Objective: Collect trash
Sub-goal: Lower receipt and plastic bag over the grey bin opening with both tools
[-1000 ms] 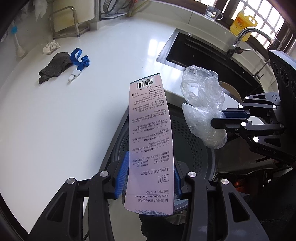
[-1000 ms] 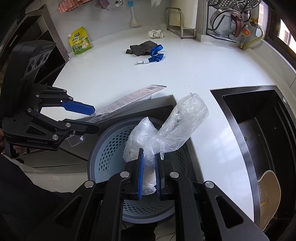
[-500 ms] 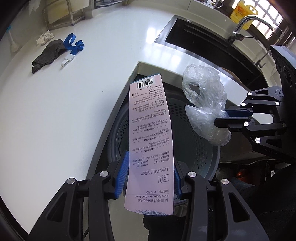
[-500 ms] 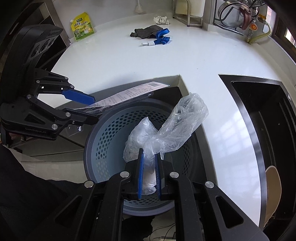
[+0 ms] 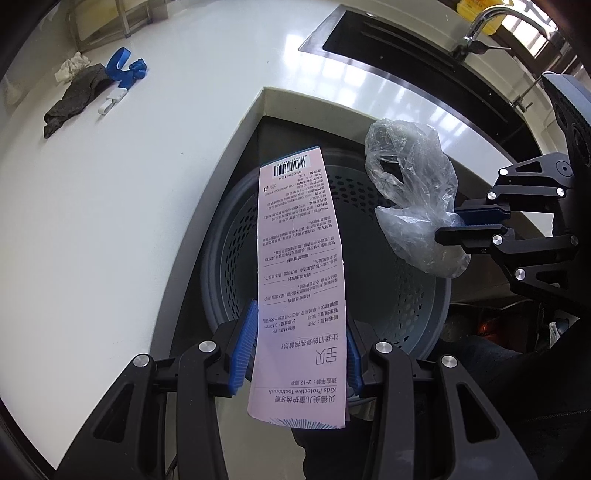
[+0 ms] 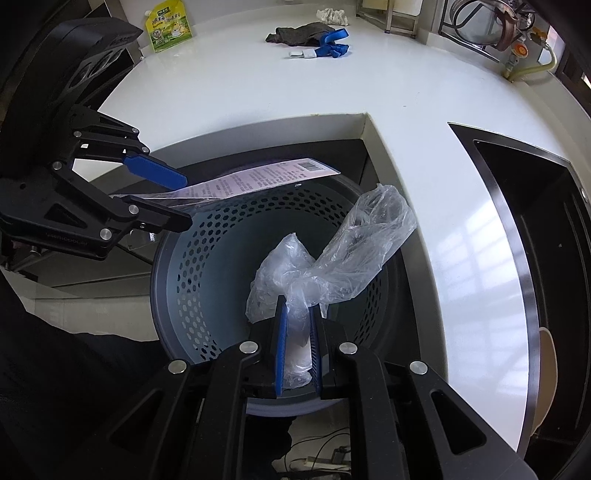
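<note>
My left gripper (image 5: 301, 334) is shut on a long pink toothbrush package (image 5: 301, 258), gripping its two edges; the card sticks out over the grey-blue perforated trash bin (image 5: 236, 236). In the right wrist view the same package (image 6: 258, 179) juts from the left gripper (image 6: 177, 199) over the bin's rim (image 6: 162, 258). My right gripper (image 6: 297, 321) is shut on a crumpled clear plastic bag (image 6: 354, 243), which hangs directly above the bin's opening. The left wrist view shows that bag (image 5: 413, 192) and the right gripper (image 5: 454, 225) at the bin's right side.
The bin stands in a notch of the white counter (image 5: 110, 203). A dark rag (image 5: 74, 98), a blue strap (image 5: 125, 72) and a white cloth (image 5: 70, 66) lie far back on it. A black sink (image 6: 546, 229) is on the right, a green pouch (image 6: 168, 27) at the back.
Both grippers have sunk toward the bin and tilted further down, so the bin fills more of each view. The package and the bag stay gripped as before.
</note>
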Available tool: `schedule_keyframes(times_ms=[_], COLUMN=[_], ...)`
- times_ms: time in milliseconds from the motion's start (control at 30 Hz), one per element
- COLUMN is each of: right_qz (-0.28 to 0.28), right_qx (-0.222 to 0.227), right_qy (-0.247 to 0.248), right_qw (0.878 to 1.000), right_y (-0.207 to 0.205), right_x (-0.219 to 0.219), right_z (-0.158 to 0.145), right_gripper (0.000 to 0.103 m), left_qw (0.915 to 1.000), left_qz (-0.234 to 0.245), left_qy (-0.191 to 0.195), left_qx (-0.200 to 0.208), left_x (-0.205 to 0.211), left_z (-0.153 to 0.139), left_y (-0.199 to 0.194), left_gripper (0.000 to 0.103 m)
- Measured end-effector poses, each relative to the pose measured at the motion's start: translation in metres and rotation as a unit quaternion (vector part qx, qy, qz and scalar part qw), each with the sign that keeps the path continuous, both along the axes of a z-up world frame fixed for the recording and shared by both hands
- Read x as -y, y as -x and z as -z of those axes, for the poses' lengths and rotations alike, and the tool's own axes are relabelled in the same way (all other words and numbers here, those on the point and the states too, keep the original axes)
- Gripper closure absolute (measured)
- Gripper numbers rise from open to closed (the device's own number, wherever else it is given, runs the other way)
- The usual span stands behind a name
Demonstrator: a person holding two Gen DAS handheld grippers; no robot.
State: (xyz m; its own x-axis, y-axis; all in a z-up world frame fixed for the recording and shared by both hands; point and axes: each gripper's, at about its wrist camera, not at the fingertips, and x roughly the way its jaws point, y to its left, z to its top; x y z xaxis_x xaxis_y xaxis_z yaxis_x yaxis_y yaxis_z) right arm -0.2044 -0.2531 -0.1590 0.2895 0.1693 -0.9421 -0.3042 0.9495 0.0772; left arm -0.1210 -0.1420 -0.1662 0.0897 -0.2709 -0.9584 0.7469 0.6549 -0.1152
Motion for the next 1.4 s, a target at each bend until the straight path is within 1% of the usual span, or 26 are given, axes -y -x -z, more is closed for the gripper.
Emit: schedule_keyframes(times_ms=[600, 1100, 1400], right_qz=[-0.013, -0.026, -0.032], right_qx=[-0.022, -0.036, -0.039], right_qy=[0.013, 0.023, 0.028], right_qw=[1.0, 0.999, 0.998], right_y=[-0.012, -0.025, -0.029], right_x=[-0.009, -0.018, -0.021], right_z=[0.018, 0.028, 0.029], right_gripper=[0.091, 0.091, 0.091], left_qw=[0.9998, 0.9996, 0.9995], left_qz=[0.007, -0.004, -0.001], left_qy=[-0.014, -0.021, -0.022], left_qx=[-0.011, -0.018, -0.022], left_x=[0.012, 0.011, 0.013], left_z=[0.019, 0.03, 0.037], left_y=[-0.001, -0.008, -0.008], left_gripper=[0.062, 0.061, 0.061])
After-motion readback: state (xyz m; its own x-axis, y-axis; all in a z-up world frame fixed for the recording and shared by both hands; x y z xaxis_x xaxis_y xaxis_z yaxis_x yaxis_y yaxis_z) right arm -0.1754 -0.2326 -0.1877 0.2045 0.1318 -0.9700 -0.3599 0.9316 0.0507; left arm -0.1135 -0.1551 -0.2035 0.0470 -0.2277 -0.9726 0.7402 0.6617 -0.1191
